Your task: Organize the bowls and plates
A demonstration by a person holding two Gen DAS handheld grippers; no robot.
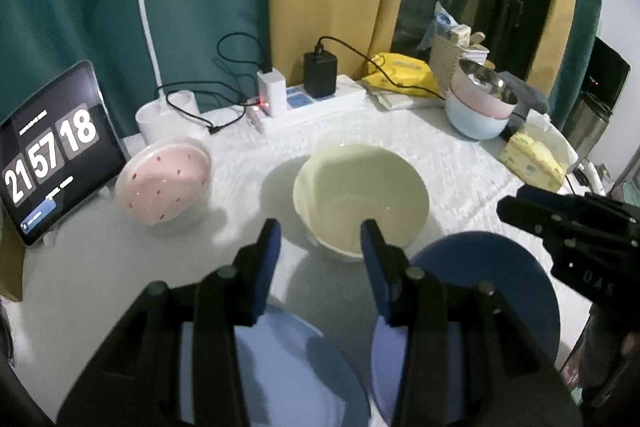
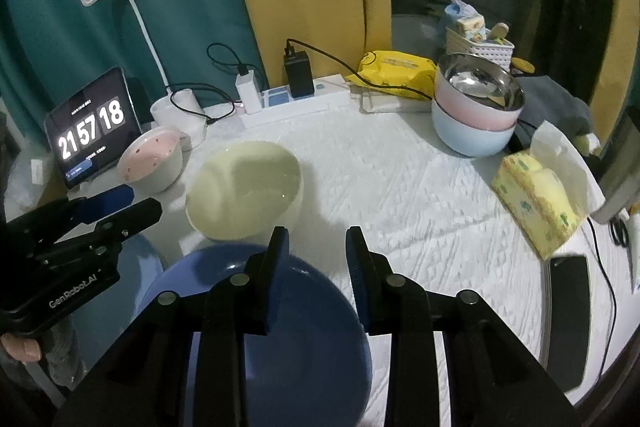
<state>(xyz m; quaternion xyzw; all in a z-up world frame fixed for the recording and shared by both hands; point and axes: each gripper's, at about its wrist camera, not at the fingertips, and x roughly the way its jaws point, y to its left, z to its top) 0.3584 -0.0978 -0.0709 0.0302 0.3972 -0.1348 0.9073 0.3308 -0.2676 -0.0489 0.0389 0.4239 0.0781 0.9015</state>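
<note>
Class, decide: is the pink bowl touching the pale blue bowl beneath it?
Touching. The right wrist view shows the pink bowl nested in the pale blue bowl, rims meeting without a gap.

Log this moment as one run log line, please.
left gripper: open, empty | right gripper: open, empty | cream bowl: on table, untouched | dark blue plate: below right gripper

Cream bowl (image 1: 360, 199); dark blue bowl (image 2: 260, 327); pink bowl (image 1: 164, 183) w/ red specks (strawberries, prob.); yellow tissue pack (image 2: 536, 203).
</note>
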